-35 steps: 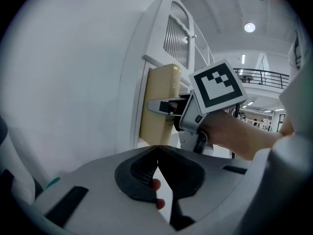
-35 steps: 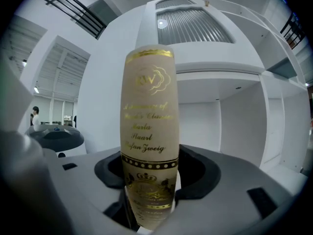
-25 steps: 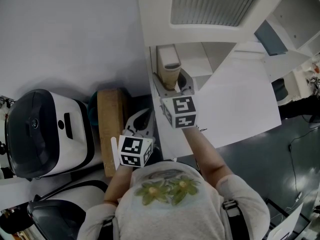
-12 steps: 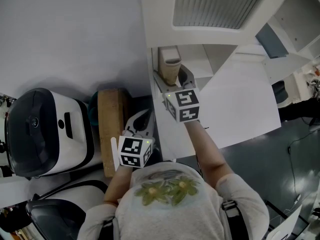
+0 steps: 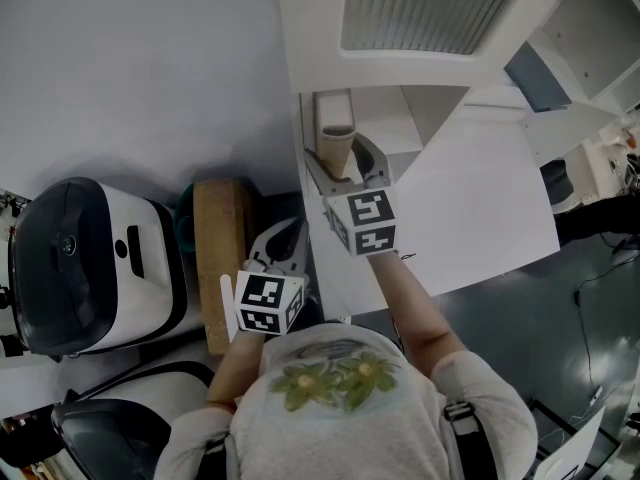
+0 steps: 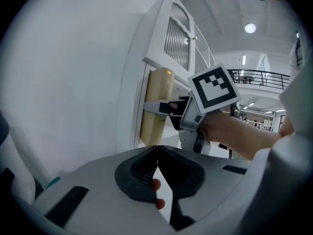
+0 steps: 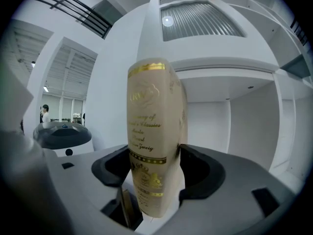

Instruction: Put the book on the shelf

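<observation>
Right gripper [image 7: 154, 176]: jaws opening, the book [image 7: 154, 124] between them. The left pad shows a sliver of gap; the right pad lies at the cover's edge, and contact there can't be ruled out. No clamp as far as I can read it.

Book: cream spine with gilt lettering, upright, foot on the floor of the open shelf [image 7: 220, 114] compartment. In the head view it sits towards the front of that compartment, near its left wall [image 5: 306, 118], with no other volume beside it.

Left gripper [image 6: 157, 164]: jaws together, nothing in them, held low by the person's torso, well apart from the book.

Beyond: a white-and-black machine [image 5: 90, 258] and a wooden board [image 5: 222, 258] stand left of the shelf.

Risks, judged from here:
- If the right pad is in contact, a backward pull could drag the cover and tip the book forward off the shelf.
- A sideways drift on withdrawal could knock the spine; unsupported, it may topple.
- If the book stays this near the front edge, a small nudge may send it off.
</observation>
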